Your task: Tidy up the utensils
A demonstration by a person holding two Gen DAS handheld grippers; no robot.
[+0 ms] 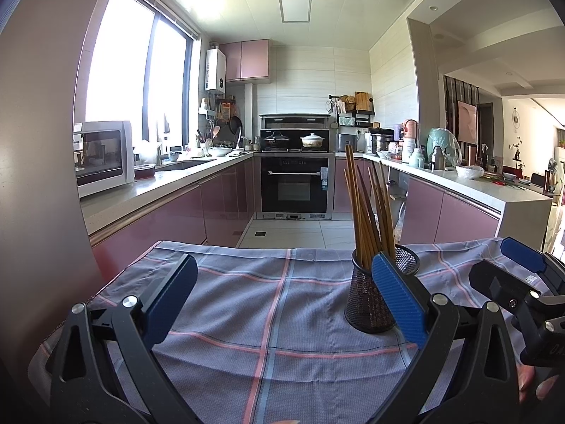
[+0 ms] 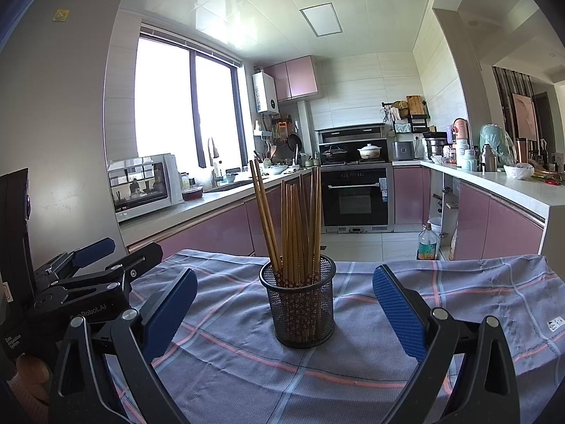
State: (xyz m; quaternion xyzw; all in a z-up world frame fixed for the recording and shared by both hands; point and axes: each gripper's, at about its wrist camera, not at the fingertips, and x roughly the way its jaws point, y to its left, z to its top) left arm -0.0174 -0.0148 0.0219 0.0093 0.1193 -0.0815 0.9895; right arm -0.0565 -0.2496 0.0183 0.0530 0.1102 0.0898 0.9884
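Note:
A black mesh cup [image 2: 300, 312] stands upright on the plaid blue-grey cloth [image 2: 229, 364] and holds several brown chopsticks [image 2: 295, 226], tips up. In the right wrist view it sits centred ahead of my right gripper [image 2: 284, 277], which is open and touches nothing. The left wrist view shows the same cup [image 1: 370, 300] and chopsticks [image 1: 367, 208] partly behind my right-hand pad [image 1: 399, 300]; my left gripper [image 1: 286, 282] is open and empty over bare cloth [image 1: 268, 304]. Each gripper also shows at the edge of the other's view: the right gripper [image 1: 501, 268], the left gripper [image 2: 116, 252].
The cloth-covered table ends at a far edge [image 1: 247, 247] with tiled floor beyond. Pink kitchen cabinets [image 1: 183, 215] run along both sides, with an oven [image 1: 296, 183] at the back. A microwave [image 2: 141, 185] sits on the left counter, and a bottle [image 2: 427, 243] stands on the floor.

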